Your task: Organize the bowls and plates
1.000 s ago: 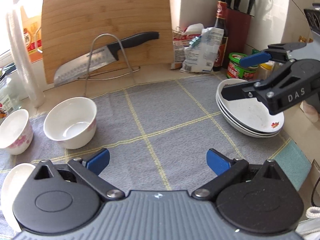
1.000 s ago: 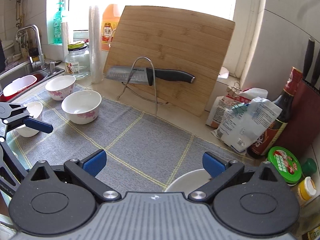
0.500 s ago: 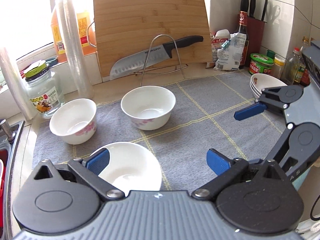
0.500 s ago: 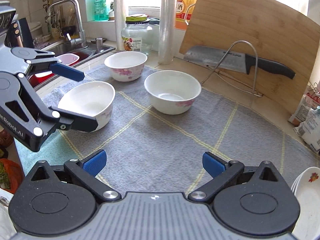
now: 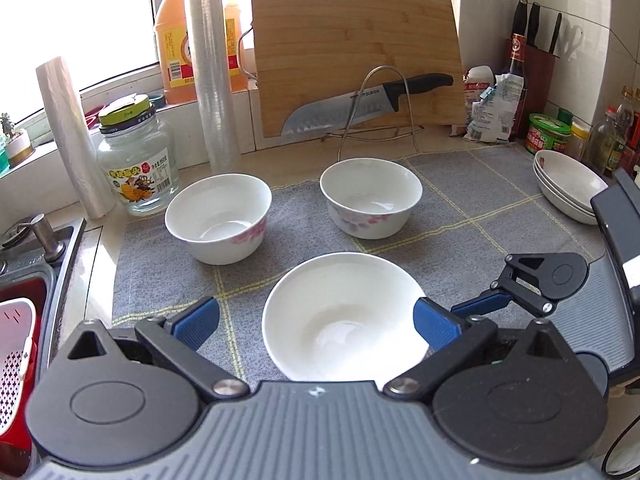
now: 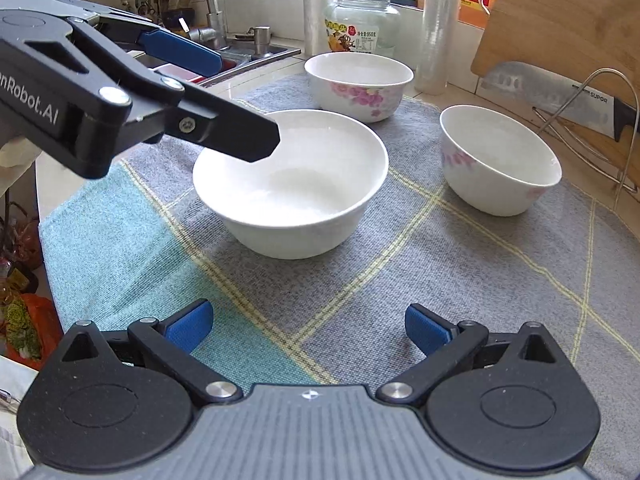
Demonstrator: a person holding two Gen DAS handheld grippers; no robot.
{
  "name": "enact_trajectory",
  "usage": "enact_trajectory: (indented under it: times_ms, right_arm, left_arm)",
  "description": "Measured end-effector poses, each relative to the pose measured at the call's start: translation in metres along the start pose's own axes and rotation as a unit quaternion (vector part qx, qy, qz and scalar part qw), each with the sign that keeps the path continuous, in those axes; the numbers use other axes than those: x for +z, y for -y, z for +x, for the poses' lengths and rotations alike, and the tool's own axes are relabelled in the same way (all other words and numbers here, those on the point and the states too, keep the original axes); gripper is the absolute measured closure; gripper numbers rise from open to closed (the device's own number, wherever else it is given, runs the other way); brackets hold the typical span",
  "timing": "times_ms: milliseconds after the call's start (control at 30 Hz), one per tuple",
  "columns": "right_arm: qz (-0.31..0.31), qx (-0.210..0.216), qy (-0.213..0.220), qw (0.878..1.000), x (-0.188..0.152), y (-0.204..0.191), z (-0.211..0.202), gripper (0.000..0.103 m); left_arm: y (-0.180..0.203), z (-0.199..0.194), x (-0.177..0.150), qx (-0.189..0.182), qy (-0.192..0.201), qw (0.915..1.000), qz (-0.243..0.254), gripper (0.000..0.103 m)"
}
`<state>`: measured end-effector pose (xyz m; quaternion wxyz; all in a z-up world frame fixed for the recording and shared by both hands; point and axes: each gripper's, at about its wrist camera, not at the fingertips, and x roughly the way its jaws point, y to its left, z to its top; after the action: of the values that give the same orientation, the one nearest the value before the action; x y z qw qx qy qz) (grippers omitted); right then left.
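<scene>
Three white bowls stand on the grey mat (image 5: 460, 208). The plain nearest bowl (image 5: 344, 316) sits between the open fingers of my left gripper (image 5: 316, 320), untouched as far as I can tell; it also shows in the right wrist view (image 6: 292, 184). Two flower-patterned bowls stand behind it, one left (image 5: 218, 216) and one right (image 5: 371, 202). A stack of white plates (image 5: 568, 184) sits at the mat's far right. My right gripper (image 6: 306, 326) is open and empty above the mat, short of the plain bowl. The left gripper shows in its view (image 6: 208, 80) over the bowl's rim.
A knife on a wire rack (image 5: 368, 106) leans against a bamboo cutting board (image 5: 356, 52) at the back. A glass jar (image 5: 136, 160), wrap rolls (image 5: 210, 64) and an oil jug stand back left. The sink (image 5: 24, 264) lies left. Bottles and a knife block stand at the right.
My left gripper swung left from the plate stack to the bowls and now frames the plain bowl. My right gripper also turned left and came closer to the bowls.
</scene>
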<state>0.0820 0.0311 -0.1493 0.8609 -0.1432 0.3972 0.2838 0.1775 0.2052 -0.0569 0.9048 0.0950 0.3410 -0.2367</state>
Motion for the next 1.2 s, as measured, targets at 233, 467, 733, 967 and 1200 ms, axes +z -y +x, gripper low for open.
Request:
enact_trajectory:
  times_ms: [233, 467, 733, 967, 1200]
  right_arm:
    - [-0.01, -0.01, 0.012, 1.0, -0.007, -0.003, 0.001, 0.0]
    - [-0.012, -0.014, 0.039, 0.999, -0.016, 0.001, 0.001, 0.0]
    - [-0.001, -0.023, 0.06, 0.998, -0.022, 0.0, -0.001, 0.0]
    - [0.002, -0.027, 0.053, 0.998, -0.018, 0.0, -0.001, 0.0]
    - [-0.027, -0.035, 0.067, 0.997, 0.0, -0.011, 0.002, 0.0]
  left_arm:
    - [-0.012, 0.007, -0.003, -0.001, -0.009, 1.0, 0.001, 0.001]
    - [-0.019, 0.018, 0.002, -0.01, -0.019, 0.9998, 0.003, 0.001]
    - [-0.025, 0.037, 0.011, -0.028, -0.044, 0.9985, 0.018, 0.001]
    - [-0.024, 0.046, 0.014, -0.035, -0.056, 0.997, 0.041, 0.001]
    - [-0.031, 0.053, 0.017, -0.059, -0.081, 0.9941, 0.041, 0.003]
